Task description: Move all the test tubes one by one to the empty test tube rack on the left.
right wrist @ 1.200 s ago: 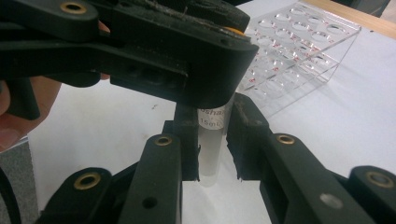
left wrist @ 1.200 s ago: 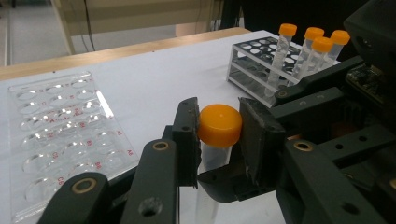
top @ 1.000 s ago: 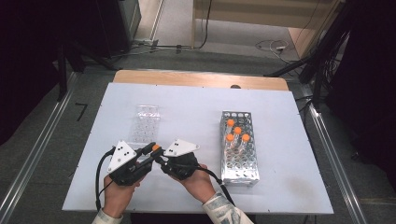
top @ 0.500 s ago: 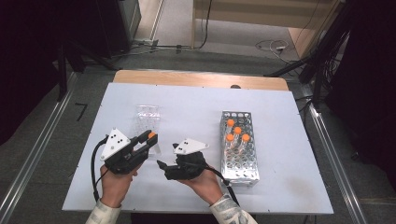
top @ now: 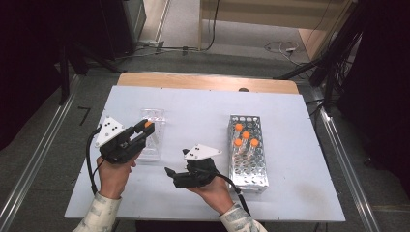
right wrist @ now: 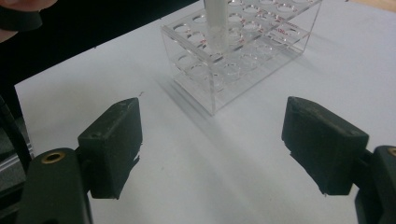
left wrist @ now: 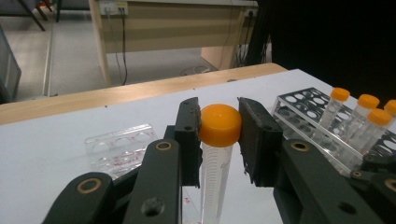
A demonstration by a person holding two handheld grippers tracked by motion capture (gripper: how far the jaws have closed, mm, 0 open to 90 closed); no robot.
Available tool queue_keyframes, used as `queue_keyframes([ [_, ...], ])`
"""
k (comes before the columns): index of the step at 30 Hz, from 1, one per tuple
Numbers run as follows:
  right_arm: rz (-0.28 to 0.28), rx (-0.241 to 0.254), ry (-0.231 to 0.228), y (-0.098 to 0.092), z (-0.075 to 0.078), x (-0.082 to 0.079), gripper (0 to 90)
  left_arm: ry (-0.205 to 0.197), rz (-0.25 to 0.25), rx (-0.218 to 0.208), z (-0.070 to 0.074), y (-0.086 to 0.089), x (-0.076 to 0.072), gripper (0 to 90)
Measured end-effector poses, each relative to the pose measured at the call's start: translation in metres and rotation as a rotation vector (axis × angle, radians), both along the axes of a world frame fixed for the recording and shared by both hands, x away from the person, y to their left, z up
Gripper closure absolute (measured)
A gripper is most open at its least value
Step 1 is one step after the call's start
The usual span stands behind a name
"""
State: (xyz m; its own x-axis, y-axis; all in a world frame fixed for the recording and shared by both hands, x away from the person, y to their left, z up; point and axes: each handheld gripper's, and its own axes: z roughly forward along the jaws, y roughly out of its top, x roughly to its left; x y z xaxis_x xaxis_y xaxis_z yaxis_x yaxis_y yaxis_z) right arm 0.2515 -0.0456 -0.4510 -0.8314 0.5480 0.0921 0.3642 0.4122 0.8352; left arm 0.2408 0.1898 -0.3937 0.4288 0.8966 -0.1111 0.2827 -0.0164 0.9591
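The right tool, jaws just opened wide (nothing between), faces the clear rack holding a tube.

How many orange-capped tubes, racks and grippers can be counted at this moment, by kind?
Orange-capped tubes in the metal rack: 4
Orange-capped tube clamped by its cap in the left gripper: 1
Racks: 2, the metal rack and the clear plastic rack
Grippers: 2, the left gripper and the right gripper, jaws apart with nothing between them
Total: 9
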Motion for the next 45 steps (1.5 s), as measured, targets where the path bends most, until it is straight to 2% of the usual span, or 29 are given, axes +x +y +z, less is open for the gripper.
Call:
queue_keyframes([
  [5, -0.001, 0.001, 0.005, -0.001, 0.0, 0.0, 17.6, -0.004, 0.032, -0.002, 0.002, 0.009, 0.005, 70.4],
  [13, 0.001, -0.002, 0.004, -0.001, -0.001, 0.0, 17.6, -0.011, 0.058, 0.008, 0.003, 0.015, 0.009, 70.4],
  [27, 0.003, 0.01, 0.008, -0.002, 0.0, -0.001, 17.9, -0.012, 0.068, 0.016, 0.001, 0.011, 0.02, 70.3],
  [36, 0.004, 0.011, 0.008, -0.003, 0.0, -0.001, 18.0, 0.003, 0.068, 0.04, -0.012, 0.006, 0.024, 70.3],
  [45, 0.006, 0.009, 0.007, -0.003, -0.001, -0.001, 18.2, 0.024, 0.066, 0.106, -0.031, -0.004, 0.025, 70.2],
])
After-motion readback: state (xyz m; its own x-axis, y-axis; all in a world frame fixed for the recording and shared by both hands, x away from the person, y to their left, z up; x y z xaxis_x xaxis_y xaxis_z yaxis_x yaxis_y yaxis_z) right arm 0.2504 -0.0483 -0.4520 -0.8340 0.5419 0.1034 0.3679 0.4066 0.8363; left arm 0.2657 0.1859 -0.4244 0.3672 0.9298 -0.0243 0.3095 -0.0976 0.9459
